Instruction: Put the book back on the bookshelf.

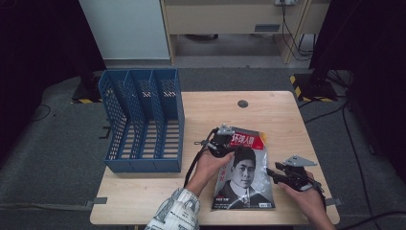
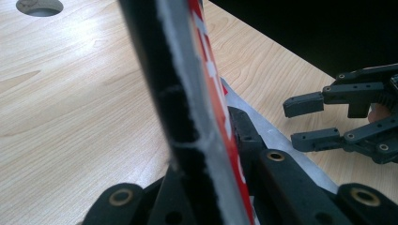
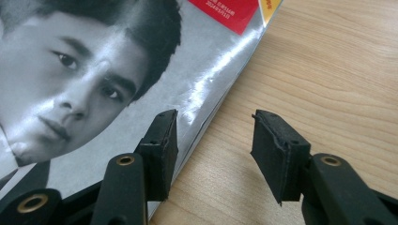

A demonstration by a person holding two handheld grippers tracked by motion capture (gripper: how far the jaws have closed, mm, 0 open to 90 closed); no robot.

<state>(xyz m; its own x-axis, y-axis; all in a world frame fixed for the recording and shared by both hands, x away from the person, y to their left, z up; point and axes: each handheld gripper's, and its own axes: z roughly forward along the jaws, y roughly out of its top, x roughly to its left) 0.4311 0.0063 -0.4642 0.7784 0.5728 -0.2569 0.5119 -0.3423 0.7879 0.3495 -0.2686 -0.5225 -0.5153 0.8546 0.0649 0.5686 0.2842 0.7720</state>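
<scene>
The left gripper (image 1: 221,142) is clamping the magazine (image 1: 246,177) at frame centre; the right gripper (image 3: 211,150) is gaping, so the glossy cover risks slipping or creasing.

You are working in what looks like a lab or recording room set up with office furniture. Your surface (image 1: 268,112) is a small light-wood desk with a round cable hole (image 1: 242,103) near its far edge. On it stand a blue plastic file rack (image 1: 143,120) with three slots and a magazine (image 1: 246,170), both ordinary office goods. The floor is grey carpet (image 1: 52,143), with black-and-yellow hazard tape (image 1: 298,88) at the foot of a dark stand. Black curtains (image 1: 43,38) close off both sides, cables (image 1: 292,33) run along the far wall, and a pale cabinet (image 1: 230,19) stands behind
</scene>
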